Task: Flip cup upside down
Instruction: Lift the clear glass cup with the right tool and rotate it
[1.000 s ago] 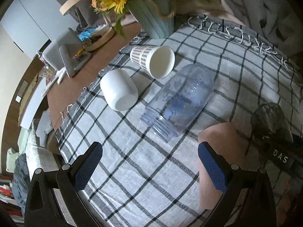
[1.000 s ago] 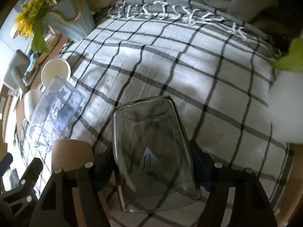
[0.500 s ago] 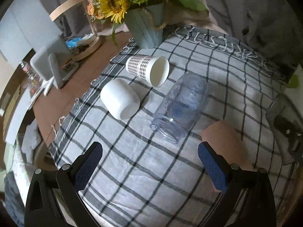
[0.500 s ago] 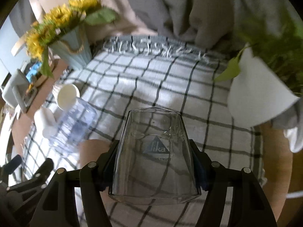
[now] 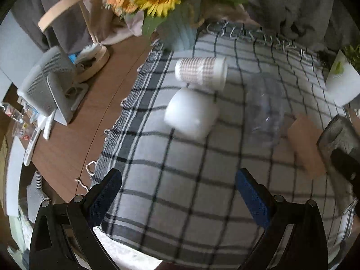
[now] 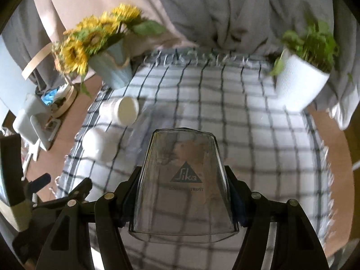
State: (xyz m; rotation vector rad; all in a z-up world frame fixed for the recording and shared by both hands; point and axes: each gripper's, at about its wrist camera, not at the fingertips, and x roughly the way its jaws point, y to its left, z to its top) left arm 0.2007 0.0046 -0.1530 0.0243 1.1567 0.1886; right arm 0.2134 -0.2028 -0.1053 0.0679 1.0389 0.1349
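Clear glossy cup [image 6: 183,180] sits in the matt black plastic right hand-held gripper [image 6: 183,204]; ahead, woven checked cloth [image 6: 258,135] covers the smooth wooden worktop [image 5: 90,121].

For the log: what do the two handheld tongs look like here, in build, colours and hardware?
Both the left tongs and right tongs have black angular plastic frames with silver round fasteners at the joints. The left fingers carry blue textured pads. No cables or sleeves show. In the right wrist view, a cream-coloured part sits behind the left tongs.
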